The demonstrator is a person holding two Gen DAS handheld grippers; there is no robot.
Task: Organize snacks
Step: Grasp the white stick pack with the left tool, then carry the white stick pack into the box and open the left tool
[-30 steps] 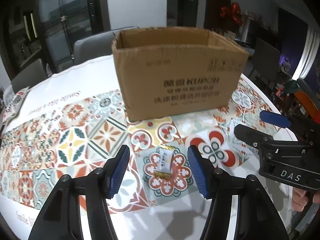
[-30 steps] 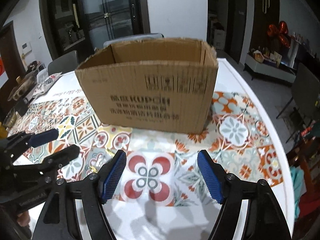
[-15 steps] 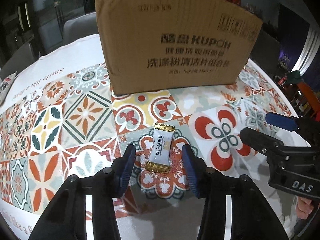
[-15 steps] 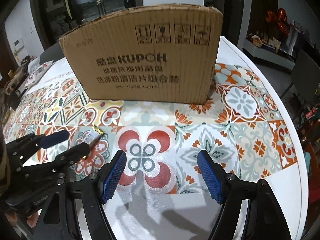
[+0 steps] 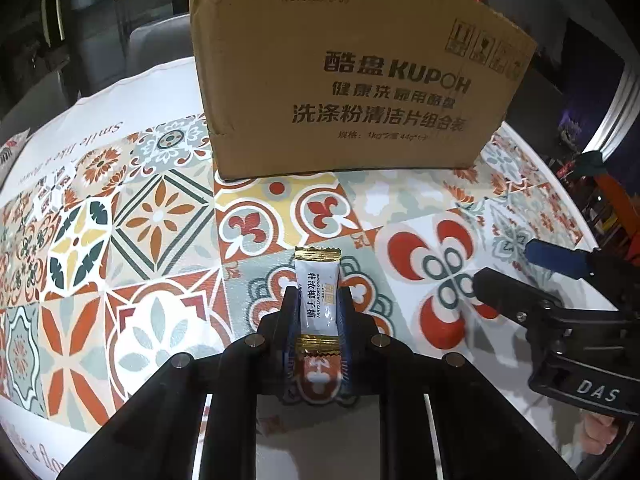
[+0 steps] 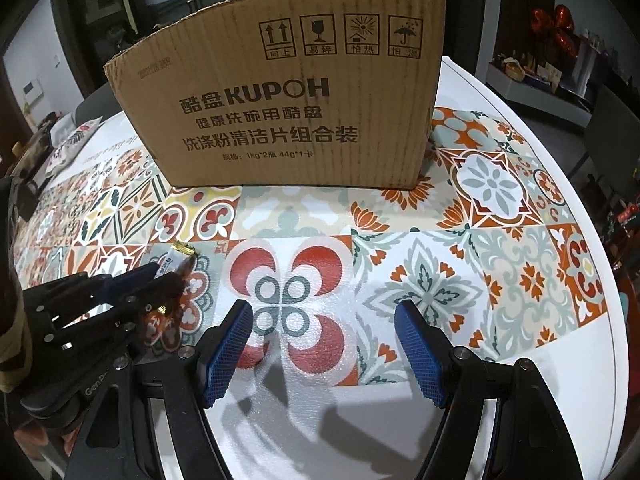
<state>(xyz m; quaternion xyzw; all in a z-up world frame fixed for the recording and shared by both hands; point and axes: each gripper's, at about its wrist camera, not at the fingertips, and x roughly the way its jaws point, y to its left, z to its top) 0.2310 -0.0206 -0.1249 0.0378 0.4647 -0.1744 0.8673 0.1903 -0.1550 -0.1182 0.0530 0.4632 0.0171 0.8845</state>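
Observation:
A small white candy [image 5: 318, 300] with gold ends lies on the patterned tablecloth [image 5: 160, 216]. My left gripper [image 5: 318, 304] is shut on the candy, a finger on each long side, down at the table. The candy's far gold end [image 6: 182, 247] shows past the left gripper's fingers in the right wrist view. My right gripper [image 6: 324, 344] is open and empty, low over the cloth to the right of the left one. The brown cardboard box [image 5: 356, 92] stands behind the candy; it also shows in the right wrist view [image 6: 296, 116]. Its inside is hidden.
The table's white rounded edge [image 6: 608, 320] runs along the right. A snack packet [image 6: 76, 140] lies at the far left of the table. Chairs [image 5: 160, 40] stand behind the table. The right gripper's body [image 5: 560, 320] shows at the right in the left wrist view.
My left gripper has come down and forward over the candy and closed on it. The right gripper has lowered toward the table and stayed open.

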